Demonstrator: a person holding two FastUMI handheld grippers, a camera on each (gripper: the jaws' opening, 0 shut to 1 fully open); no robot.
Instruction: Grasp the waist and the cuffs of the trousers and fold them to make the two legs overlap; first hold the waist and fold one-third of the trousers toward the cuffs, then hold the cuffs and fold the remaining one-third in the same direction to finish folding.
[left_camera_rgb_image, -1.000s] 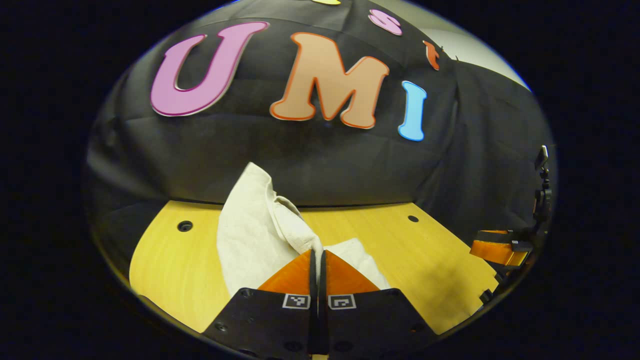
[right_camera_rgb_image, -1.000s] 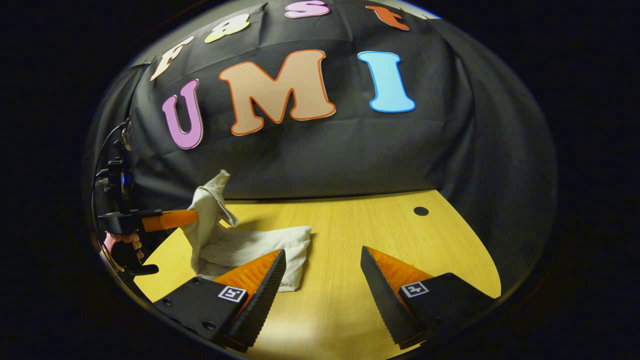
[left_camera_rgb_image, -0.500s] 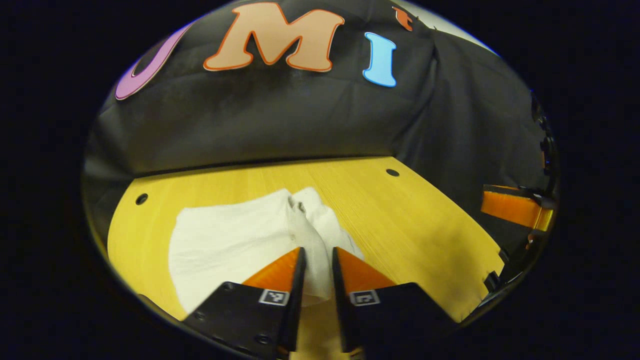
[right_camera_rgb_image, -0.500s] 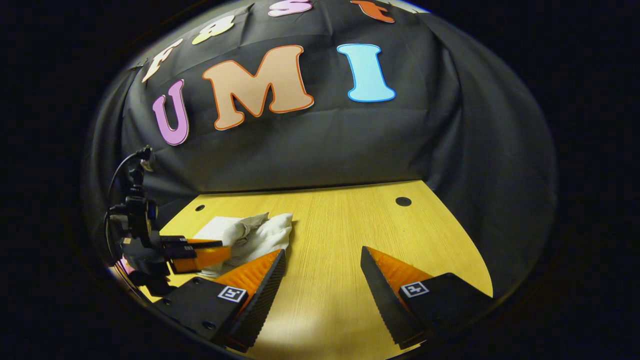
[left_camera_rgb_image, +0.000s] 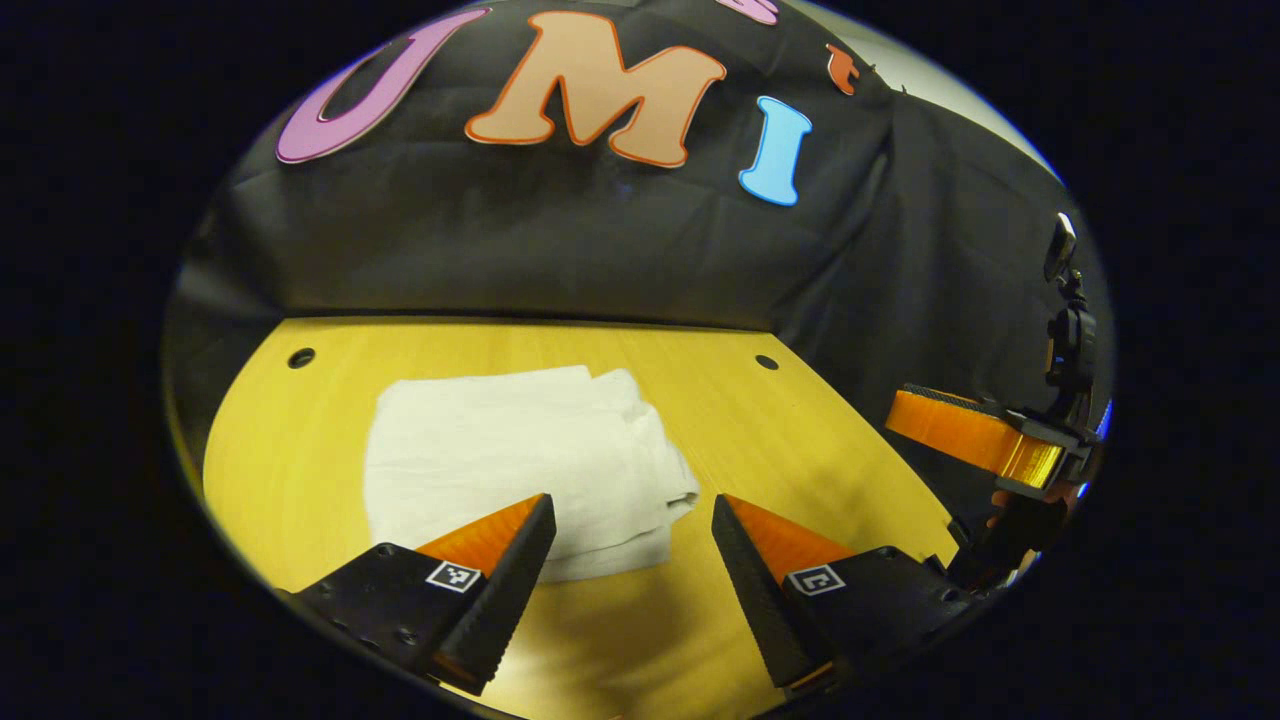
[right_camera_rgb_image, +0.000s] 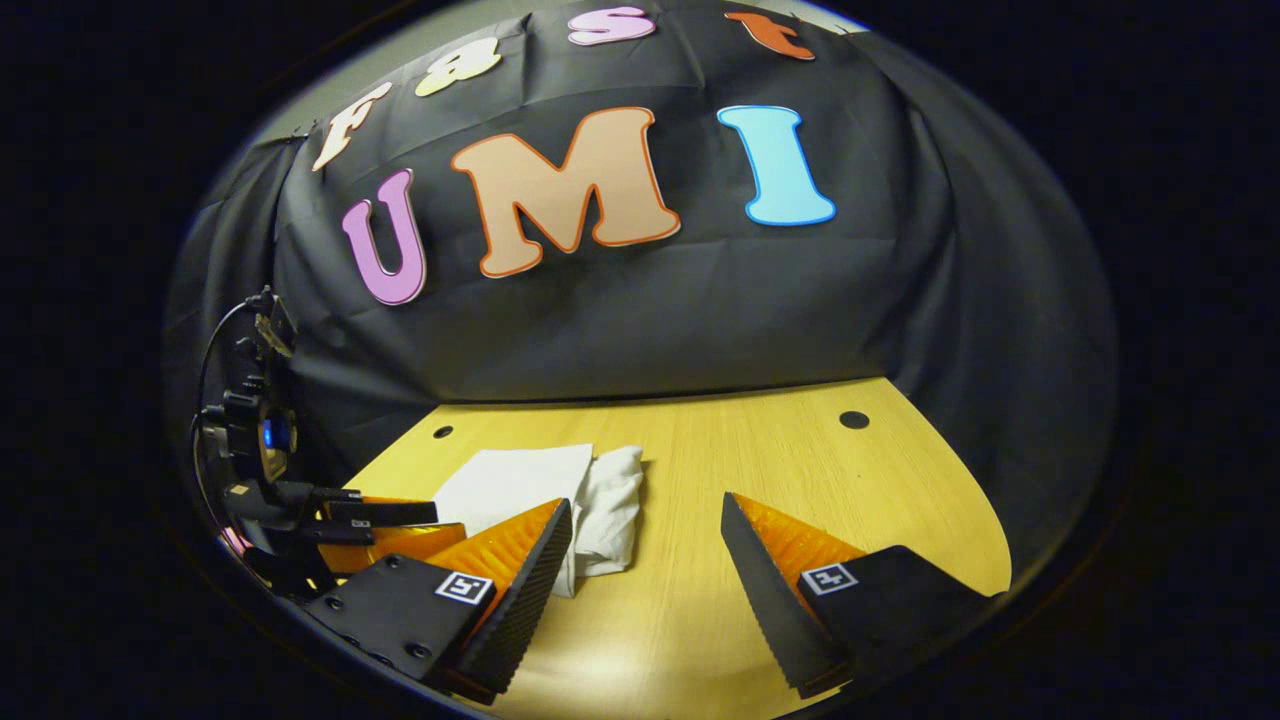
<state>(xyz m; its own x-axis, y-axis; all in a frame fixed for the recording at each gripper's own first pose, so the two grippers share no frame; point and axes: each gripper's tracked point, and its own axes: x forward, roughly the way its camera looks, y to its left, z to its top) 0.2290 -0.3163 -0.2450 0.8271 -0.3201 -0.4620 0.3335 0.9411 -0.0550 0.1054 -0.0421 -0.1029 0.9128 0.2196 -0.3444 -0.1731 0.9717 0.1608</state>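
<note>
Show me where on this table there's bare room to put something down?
The table is bare to the right of the folded trousers, out to the small hole and the black cloth wall. Crowded: the left side, with the trousers and left gripper.

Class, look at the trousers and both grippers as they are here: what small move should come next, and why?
Probably draw both grippers back from the table. The trousers lie as a compact folded bundle, the left gripper and right gripper stand open and hold nothing, so the folding looks done.
</note>
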